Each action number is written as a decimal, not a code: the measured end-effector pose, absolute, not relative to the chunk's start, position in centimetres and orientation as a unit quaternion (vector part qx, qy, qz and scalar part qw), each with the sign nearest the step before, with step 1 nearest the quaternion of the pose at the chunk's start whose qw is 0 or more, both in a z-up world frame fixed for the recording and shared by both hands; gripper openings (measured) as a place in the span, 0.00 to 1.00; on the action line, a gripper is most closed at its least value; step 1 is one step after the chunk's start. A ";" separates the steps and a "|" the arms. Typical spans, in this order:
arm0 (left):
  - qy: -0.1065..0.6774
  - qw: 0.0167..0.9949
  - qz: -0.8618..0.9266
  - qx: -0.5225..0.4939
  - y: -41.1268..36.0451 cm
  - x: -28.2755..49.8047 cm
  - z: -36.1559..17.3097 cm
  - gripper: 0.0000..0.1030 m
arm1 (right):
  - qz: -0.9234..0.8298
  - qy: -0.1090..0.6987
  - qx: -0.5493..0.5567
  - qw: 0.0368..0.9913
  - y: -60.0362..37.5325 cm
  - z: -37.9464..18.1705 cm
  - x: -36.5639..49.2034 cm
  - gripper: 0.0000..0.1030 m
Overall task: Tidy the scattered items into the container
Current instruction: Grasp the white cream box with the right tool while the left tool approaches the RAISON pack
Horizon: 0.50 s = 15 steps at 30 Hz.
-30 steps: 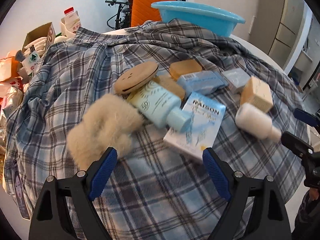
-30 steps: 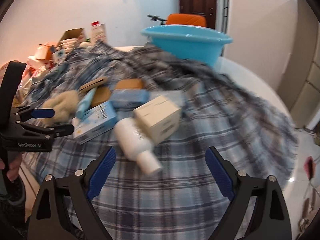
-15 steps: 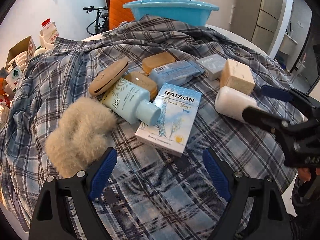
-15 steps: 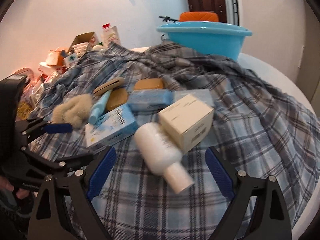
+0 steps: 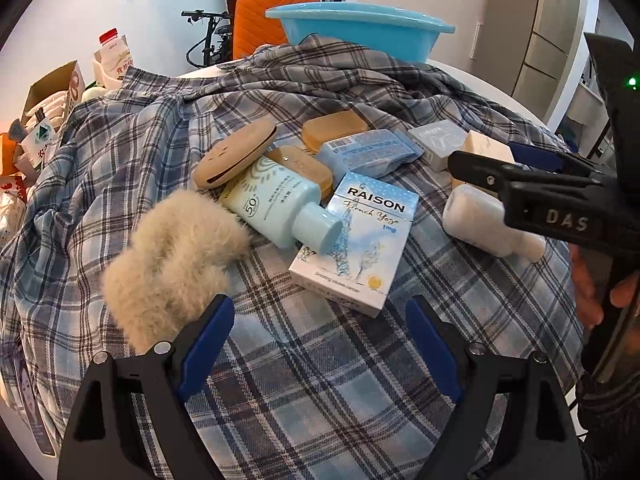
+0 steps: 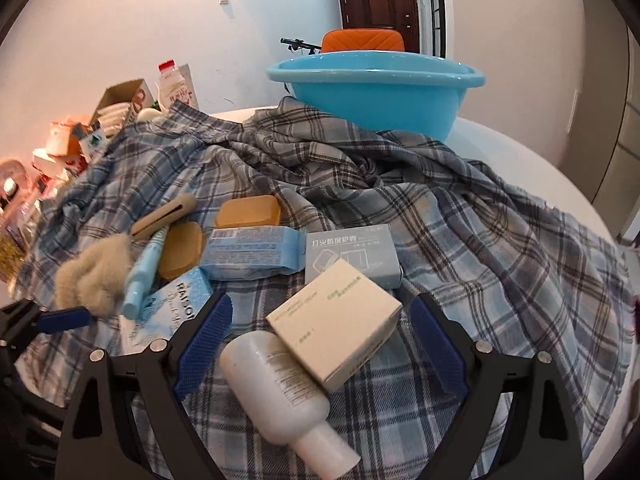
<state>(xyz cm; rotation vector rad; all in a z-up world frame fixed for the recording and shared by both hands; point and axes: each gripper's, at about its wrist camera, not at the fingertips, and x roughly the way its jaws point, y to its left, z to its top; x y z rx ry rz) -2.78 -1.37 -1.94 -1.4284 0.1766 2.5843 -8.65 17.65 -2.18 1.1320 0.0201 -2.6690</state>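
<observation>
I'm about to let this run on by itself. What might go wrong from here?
The right gripper is open around both the white bottle and the cream box leaning on it, so closing may catch both. The sunscreen tube overlaps the Raison box; lifting the box could roll it.

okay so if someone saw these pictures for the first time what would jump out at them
Probably the bright blue basin at the table's far side, apparently empty. Then the clutter on the plaid cloth: a white bottle lying between the open right gripper fingers, a RAISON box and a fluffy beige item ahead of the left gripper.
</observation>
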 end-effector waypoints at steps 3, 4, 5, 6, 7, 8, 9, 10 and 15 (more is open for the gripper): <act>0.058 0.091 0.869 -0.482 -1.4 -2.9 -2.1 0.87 | -0.914 0.015 0.389 0.111 17.4 -2.5 -8.6 0.87; 0.057 0.091 0.870 -0.481 -1.4 -2.8 -2.1 0.87 | -0.915 0.018 0.387 0.110 17.3 -2.5 -8.6 0.87; 0.056 0.092 0.871 -0.480 -1.5 -2.8 -2.1 0.87 | -0.916 0.022 0.385 0.109 17.2 -2.5 -8.5 0.87; 0.054 0.093 0.870 -0.480 -1.5 -2.8 -2.1 0.87 | -0.917 0.025 0.384 0.107 17.2 -2.6 -8.6 0.87; 0.053 0.094 0.870 -0.481 -1.6 -2.8 -2.1 0.87 | -0.917 0.025 0.385 0.104 17.2 -2.6 -8.7 0.87; 0.052 0.093 0.870 -0.481 -1.7 -2.8 -2.1 0.87 | -0.917 0.022 0.386 0.101 17.3 -2.7 -8.8 0.86; 0.051 0.091 0.871 -0.481 -1.8 -2.8 -2.0 0.87 | -0.917 0.018 0.386 0.099 17.4 -2.7 -8.8 0.82; 0.050 0.089 0.871 -0.481 -1.9 -2.8 -2.0 0.87 | -0.916 0.013 0.388 0.098 17.7 -2.8 -8.9 0.61; 0.039 0.079 0.872 -0.482 -2.6 -3.0 -1.8 0.87 | -0.915 -0.009 0.390 0.104 18.6 -2.6 -8.5 0.61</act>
